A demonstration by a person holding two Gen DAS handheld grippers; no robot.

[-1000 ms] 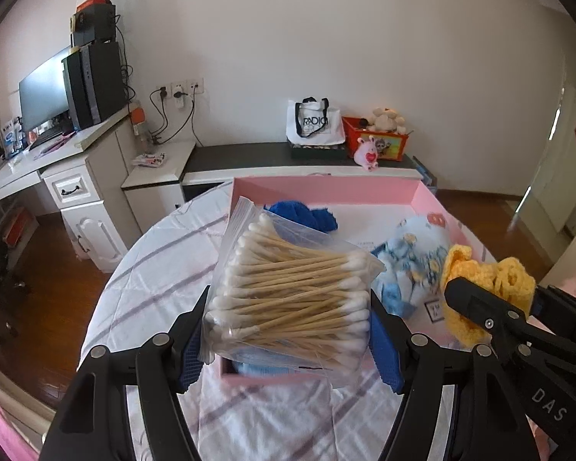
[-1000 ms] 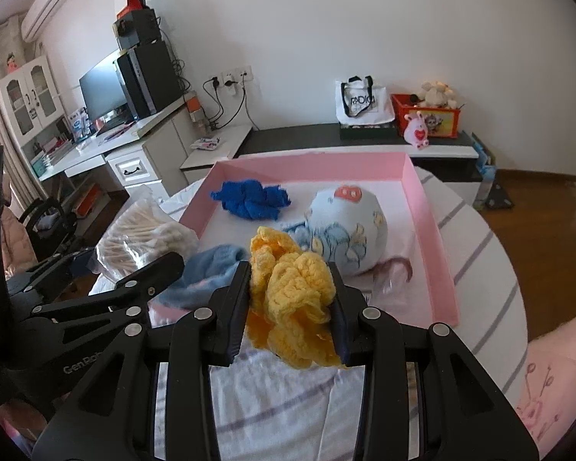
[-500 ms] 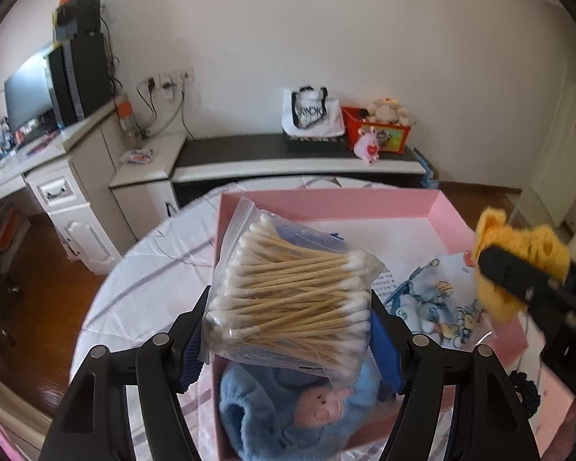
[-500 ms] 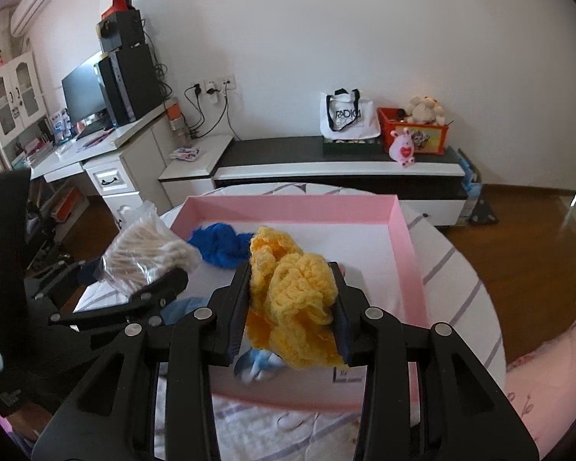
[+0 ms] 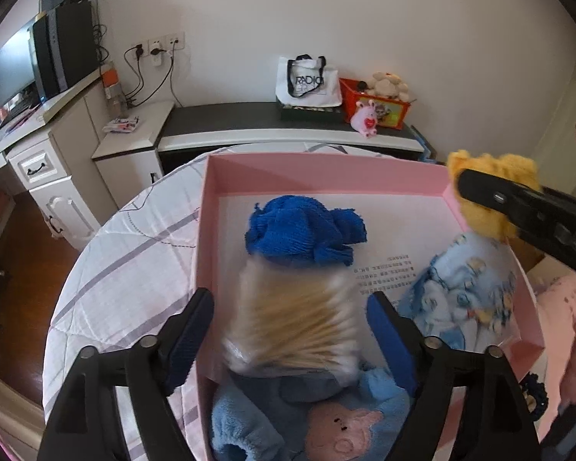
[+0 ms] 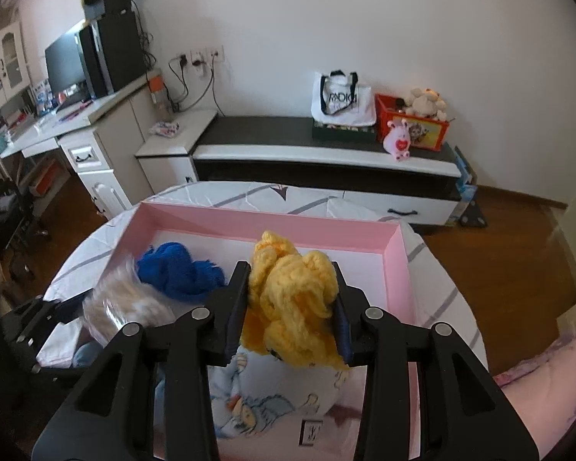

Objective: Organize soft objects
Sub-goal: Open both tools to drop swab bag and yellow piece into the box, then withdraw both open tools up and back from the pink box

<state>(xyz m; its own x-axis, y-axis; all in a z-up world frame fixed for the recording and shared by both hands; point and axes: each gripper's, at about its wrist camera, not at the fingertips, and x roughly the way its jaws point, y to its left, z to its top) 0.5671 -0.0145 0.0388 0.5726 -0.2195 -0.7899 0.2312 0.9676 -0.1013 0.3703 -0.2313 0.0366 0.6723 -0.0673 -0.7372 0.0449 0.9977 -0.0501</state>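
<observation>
**Left wrist view: swab bag dropping into box**

Left claw (image 5: 290, 336) opening; swab bag (image 5: 293, 324) blurred between the jaws, clear of the pads, over pink box (image 5: 326, 171). Right claw (image 6: 292, 307) grips yellow knit (image 6: 292, 299) above the box. Best lower it into bare floor before opening.

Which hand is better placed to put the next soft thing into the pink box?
Right, probably. Its gripper is clamped on the yellow knit above the pink box. The left gripper is opening, with the blurred bag of cotton swabs apparently dropping free between its fingers.

Left claw (image 5: 290, 330) opening; swab bag (image 5: 293, 326) now loose over pink box (image 5: 207, 238).
</observation>
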